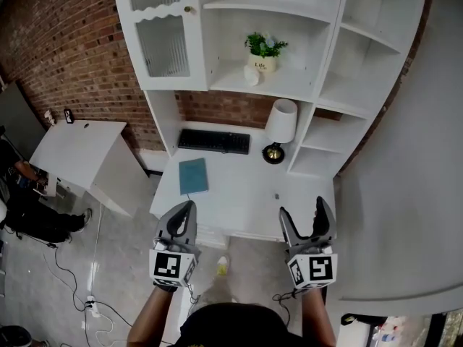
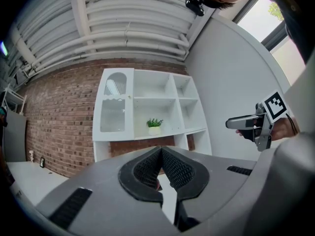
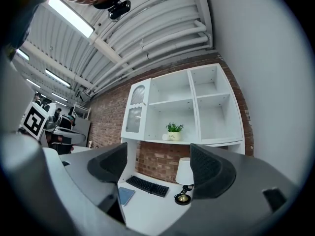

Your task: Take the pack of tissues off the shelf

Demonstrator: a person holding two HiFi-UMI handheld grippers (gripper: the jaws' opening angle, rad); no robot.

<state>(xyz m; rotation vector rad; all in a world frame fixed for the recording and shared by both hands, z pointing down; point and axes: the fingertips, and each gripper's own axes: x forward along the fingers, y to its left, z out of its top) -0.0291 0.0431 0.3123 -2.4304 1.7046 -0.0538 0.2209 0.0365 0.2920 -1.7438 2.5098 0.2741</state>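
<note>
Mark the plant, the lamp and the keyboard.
plant [image 1: 265, 45], head view, on its green leaves
lamp [image 1: 281, 120], head view, on its white shade
keyboard [image 1: 214, 141], head view, on the middle keys

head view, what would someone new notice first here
The tall white shelf unit against the brick wall stands out, with a potted plant and a small white thing, maybe the tissues, on its middle shelf. Below, the desk carries a keyboard, a lamp and a blue book. Nearest the camera, the left gripper is shut and the right gripper open, both empty.
</note>
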